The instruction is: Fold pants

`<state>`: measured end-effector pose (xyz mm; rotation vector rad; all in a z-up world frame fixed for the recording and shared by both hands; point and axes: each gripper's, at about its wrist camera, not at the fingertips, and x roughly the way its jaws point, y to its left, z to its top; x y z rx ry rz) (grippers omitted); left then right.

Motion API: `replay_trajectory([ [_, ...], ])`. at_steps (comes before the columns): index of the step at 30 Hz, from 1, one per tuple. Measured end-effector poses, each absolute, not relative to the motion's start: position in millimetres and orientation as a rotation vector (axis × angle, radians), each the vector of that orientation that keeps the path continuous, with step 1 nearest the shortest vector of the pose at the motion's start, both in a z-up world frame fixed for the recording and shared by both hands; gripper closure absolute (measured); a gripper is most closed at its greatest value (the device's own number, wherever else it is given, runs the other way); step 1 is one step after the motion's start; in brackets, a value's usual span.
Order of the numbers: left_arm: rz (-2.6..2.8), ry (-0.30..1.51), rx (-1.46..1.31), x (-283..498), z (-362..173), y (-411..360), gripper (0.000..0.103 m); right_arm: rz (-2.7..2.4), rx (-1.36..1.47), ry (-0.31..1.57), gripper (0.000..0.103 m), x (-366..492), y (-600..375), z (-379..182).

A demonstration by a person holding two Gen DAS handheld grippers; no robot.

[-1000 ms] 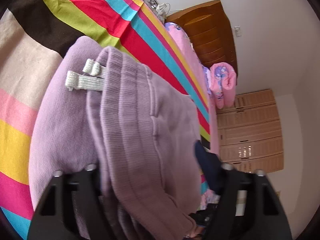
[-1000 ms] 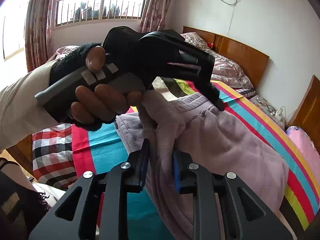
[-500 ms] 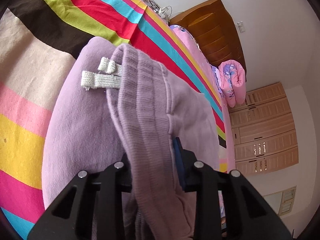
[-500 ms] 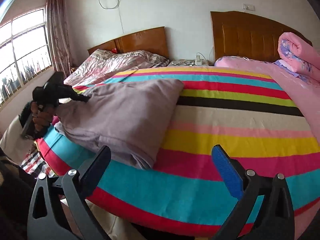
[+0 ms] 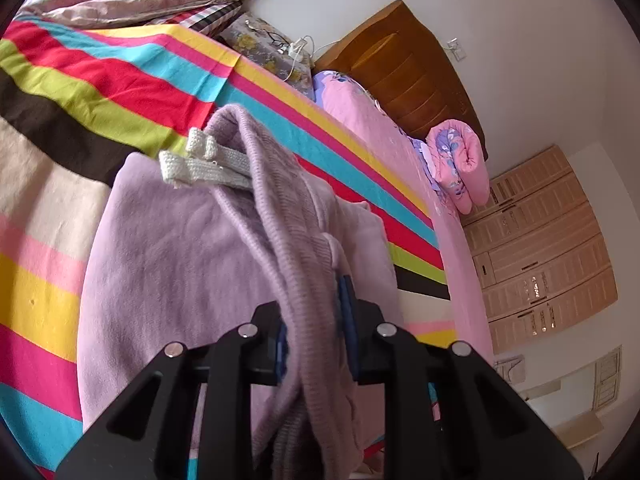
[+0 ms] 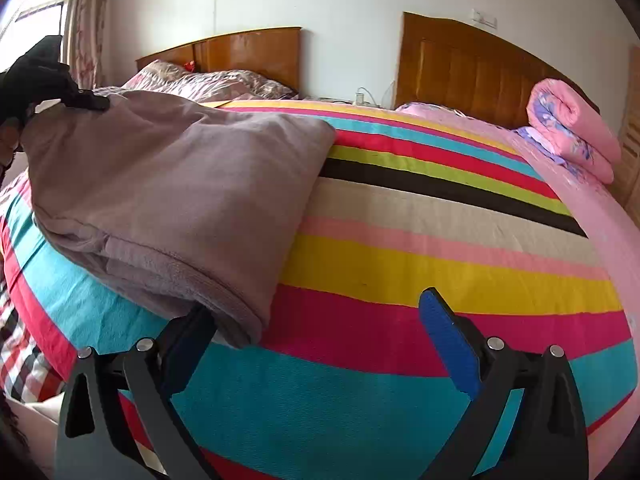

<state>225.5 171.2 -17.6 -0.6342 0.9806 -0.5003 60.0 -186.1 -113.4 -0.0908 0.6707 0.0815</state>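
Your right tool (image 6: 316,340) is no longer pinching the pants (image 6: 180,192); a second ago it was clamped on the cloth beside your left hand, and now it is standing wide with nothing between its pads, low at the pants' near folded corner, its left finger just touching or tucked under that edge. Its jaws are narrowing slightly from full width. Your left tool (image 5: 312,340) is closing on the ribbed waistband (image 5: 280,216), with the cloth bunched between its pads and lifting off the rest of the pants.

That suggests you are regripping: one end held up, the other end about to be taken for the next fold.

The left view is showing the white drawstring (image 5: 204,168) lying beside the waistband, hidden from the right view. The right view is showing the whole pants lying on the striped bed (image 6: 440,264), the left tool at their far end, and the bed clear beyond their right edge.
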Motion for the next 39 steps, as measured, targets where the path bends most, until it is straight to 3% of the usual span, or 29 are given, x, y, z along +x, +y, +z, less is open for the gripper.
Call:
replay_trajectory([
  [7, -0.531, 0.980, -0.579, 235.4, 4.4, 163.0, 0.083, 0.010, -0.215, 0.662, 0.008, 68.7, -166.5, -118.0],
  [12, -0.613, 0.871, -0.519, 225.7, 50.5, 179.6, 0.084, -0.024, -0.302, 0.632, 0.008, 62.8, -151.5, -113.0],
  [15, -0.542, 0.893, -0.559, 219.9, 16.0, 208.6, 0.084, -0.016, -0.293, 0.640, 0.008, 62.5, -149.0, -114.8],
  [18, -0.405, 1.047, -0.656, 226.4, -72.8, 239.7, 0.083, 0.002, -0.276, 0.650, 0.007, 63.1, -150.8, -119.7],
  [19, -0.448, 1.019, -0.750, 226.3, -93.2, 249.8, 0.083, 0.003, -0.275, 0.651, 0.006, 64.1, -151.0, -120.4],
  [21, -0.489, 0.981, -0.812, 223.4, -92.8, 258.3, 0.084, 0.011, -0.279, 0.657, 0.006, 65.8, -152.4, -118.4],
  [27, -0.441, 0.872, -0.632, 209.6, -27.0, 252.8, 0.090, -0.012, -0.307, 0.673, 0.006, 68.1, -146.8, -114.3],
  [30, -0.303, 0.917, -0.597, 208.5, -51.5, 276.0, 0.096, -0.005, -0.252, 0.679, 0.005, 70.0, -153.4, -118.1],
  [34, -0.209, 0.965, -0.586, 198.4, -74.9, 284.4, 0.095, 0.012, -0.243, 0.685, 0.004, 70.2, -152.9, -116.0],
  [36, -0.192, 0.893, -0.613, 185.2, -58.5, 283.9, 0.060, 0.034, -0.250, 0.694, 0.004, 67.9, -152.4, -113.6],
  [38, -0.130, 0.815, -0.554, 172.8, -36.7, 275.1, 0.046, 0.092, -0.230, 0.705, 0.004, 62.0, -156.5, -107.9],
  [39, -0.138, 0.780, -0.513, 165.3, -21.5, 264.0, 0.031, 0.147, -0.203, 0.710, 0.004, 57.0, -160.6, -104.0],
])
